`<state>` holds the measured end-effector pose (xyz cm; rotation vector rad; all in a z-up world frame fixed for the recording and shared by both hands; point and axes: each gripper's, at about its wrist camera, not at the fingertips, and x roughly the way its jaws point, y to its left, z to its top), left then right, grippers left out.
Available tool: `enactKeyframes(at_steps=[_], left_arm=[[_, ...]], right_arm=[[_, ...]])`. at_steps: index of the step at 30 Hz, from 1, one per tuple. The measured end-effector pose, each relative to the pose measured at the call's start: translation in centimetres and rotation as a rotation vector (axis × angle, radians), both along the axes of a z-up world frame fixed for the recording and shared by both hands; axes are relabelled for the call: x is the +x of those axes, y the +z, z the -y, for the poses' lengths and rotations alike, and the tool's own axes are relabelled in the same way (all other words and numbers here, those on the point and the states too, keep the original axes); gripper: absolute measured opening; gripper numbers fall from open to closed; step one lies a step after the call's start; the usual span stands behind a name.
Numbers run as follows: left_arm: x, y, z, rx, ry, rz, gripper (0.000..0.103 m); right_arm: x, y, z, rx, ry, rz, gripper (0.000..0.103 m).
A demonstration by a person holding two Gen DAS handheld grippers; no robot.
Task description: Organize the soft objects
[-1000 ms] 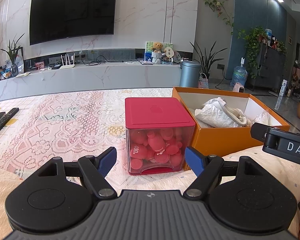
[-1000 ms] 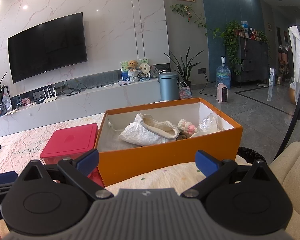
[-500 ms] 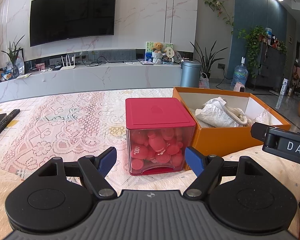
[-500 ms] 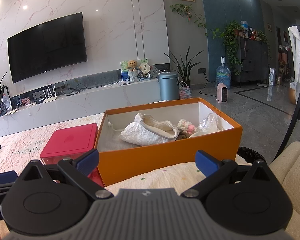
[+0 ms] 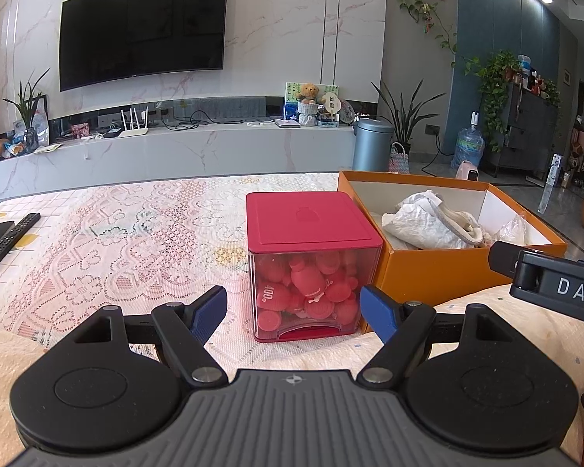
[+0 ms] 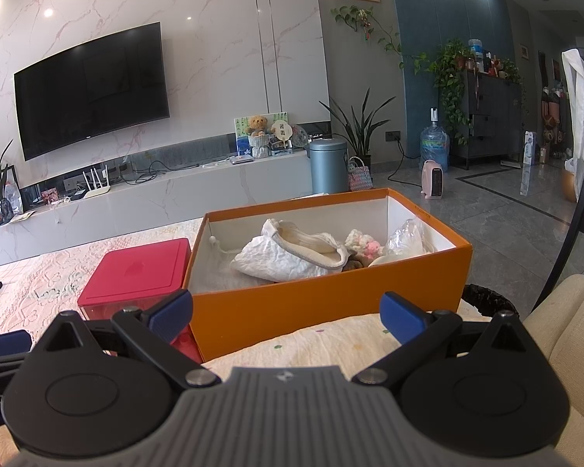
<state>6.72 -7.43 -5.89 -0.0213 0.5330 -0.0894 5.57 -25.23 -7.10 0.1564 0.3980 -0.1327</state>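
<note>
An open orange box [image 6: 331,299] [image 5: 440,272] stands on the lace-covered table. Inside it lie a crumpled white drawstring pouch [image 6: 292,255] [image 5: 428,225], a small pink and cream knitted thing [image 6: 366,245] and a clear plastic bag [image 6: 407,239]. Left of the box stands a clear cube with a red lid [image 5: 311,225] [image 6: 136,272], full of small red soft pieces [image 5: 307,292]. My left gripper [image 5: 294,311] is open just short of the cube, nothing between its blue fingers. My right gripper [image 6: 286,313] is open in front of the orange box's near wall, holding nothing.
A black remote [image 5: 9,237] lies at the table's left edge. A cream quilted cushion [image 6: 311,346] lies under both grippers. Beyond the table are a marble TV bench [image 5: 175,151], a grey bin [image 5: 372,144] and a dark chair [image 6: 580,225] at the right.
</note>
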Motion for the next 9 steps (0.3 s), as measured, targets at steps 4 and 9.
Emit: enactKeyframes(at_steps=[4,9], left_arm=[[-0.02,0.05,0.00,-0.003,-0.002,0.001,0.091],[-0.10,0.18,-0.09,-0.009,-0.005,0.006,0.091]], right_arm=[[-0.03,-0.05,-0.02,0.000,0.000,-0.001,0.100],[-0.03,-0.03,-0.03,-0.001,0.000,-0.002,0.100]])
